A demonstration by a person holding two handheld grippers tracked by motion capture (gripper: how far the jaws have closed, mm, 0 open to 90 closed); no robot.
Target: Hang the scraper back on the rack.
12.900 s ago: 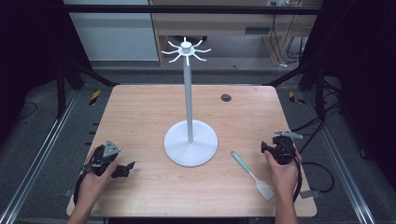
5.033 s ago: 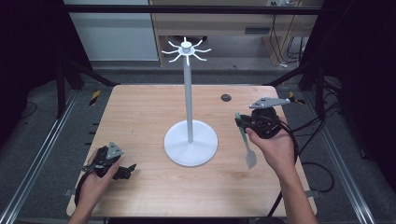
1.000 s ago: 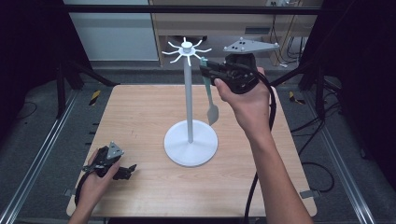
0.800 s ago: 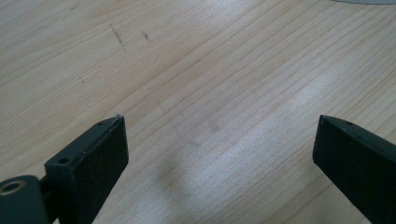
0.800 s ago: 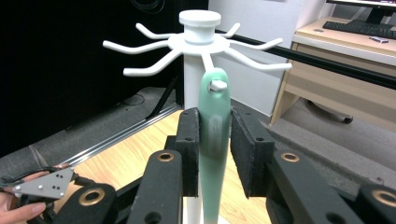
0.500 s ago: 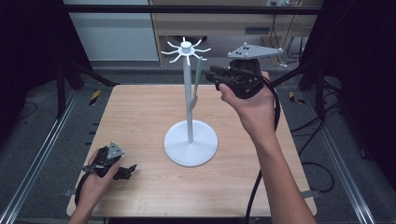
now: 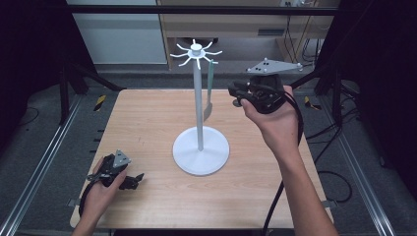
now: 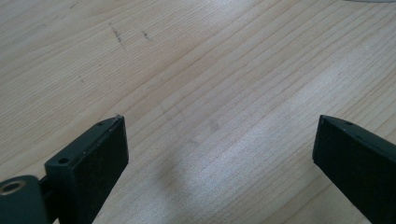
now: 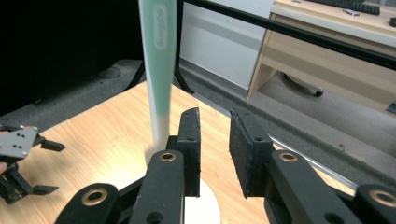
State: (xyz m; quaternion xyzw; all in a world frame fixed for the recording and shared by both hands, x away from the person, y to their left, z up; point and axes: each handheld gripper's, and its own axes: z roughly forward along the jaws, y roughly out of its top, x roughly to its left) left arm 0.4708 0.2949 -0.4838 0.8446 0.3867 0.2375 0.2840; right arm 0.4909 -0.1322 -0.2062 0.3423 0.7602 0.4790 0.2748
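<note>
Green-handled spatula [image 7: 209, 83] hung from the white rack [image 7: 196, 51] – right gripper [image 7: 238, 93] beside it, jaws slightly apart, empty; left gripper [image 7: 137, 179] open on the worktop [image 7: 147, 118].

Lab: framed test table [image 7: 147, 128], trailing cables [image 7: 339, 177]

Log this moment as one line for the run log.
spatula: hanging on rack hook | right gripper: beside it, fingers apart, nothing between | left gripper: open on table

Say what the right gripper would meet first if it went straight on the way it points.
Most likely the spatula hanging from the stand. It hangs just ahead of the right gripper, slightly off to one side, so the gripper might only brush it. Depth is unclear.
</note>
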